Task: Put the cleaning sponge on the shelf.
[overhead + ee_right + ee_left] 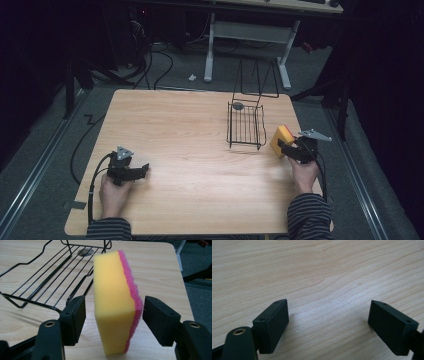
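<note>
A yellow sponge (281, 138) with a pink scouring side stands on edge near the table's right edge, just right of a black wire rack (245, 125). In the right gripper view the sponge (112, 302) rises between the jaws of my right gripper (113, 315). The right jaw is at its pink face and a thin gap shows at the left jaw, so the gripper is open around it. My right gripper (284, 148) points toward the rack. My left gripper (144, 170) rests at the front left, open (328, 322) over bare wood with nothing between its jaws.
The wire rack (37, 277) sits empty, with a wire frame standing up behind it. A small grey round disc (238, 105) lies under the rack's far end. The wooden table (175, 130) drops off close to the sponge's right. A desk frame (250, 35) stands on the floor beyond.
</note>
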`<action>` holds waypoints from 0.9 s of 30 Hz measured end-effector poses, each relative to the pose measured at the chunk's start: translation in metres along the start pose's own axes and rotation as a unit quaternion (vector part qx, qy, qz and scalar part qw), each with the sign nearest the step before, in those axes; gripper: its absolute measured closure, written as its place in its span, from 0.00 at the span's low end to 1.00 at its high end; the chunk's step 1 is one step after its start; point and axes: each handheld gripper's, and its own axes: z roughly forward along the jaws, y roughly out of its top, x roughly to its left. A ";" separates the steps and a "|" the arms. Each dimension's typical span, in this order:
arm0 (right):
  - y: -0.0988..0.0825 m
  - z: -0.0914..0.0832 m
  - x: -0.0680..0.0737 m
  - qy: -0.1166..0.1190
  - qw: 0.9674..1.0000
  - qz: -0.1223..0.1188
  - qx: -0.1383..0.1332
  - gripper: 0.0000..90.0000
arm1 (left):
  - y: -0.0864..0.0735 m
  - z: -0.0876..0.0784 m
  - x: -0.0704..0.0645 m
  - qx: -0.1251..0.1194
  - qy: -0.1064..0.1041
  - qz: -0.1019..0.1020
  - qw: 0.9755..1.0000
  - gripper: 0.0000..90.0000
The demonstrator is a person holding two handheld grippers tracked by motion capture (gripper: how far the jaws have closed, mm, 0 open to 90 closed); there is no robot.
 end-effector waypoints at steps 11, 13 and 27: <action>-0.006 0.017 -0.003 0.000 1.000 0.009 0.009 0.48 | 0.000 0.000 0.000 0.000 0.000 0.000 1.000 0.19; -0.006 0.018 -0.004 -0.001 1.000 0.006 0.007 0.49 | 0.000 0.000 0.000 0.000 0.000 0.000 1.000 0.19; -0.007 0.019 -0.003 -0.001 1.000 0.000 -0.002 0.67 | 0.000 0.000 0.000 0.000 0.000 0.000 1.000 0.19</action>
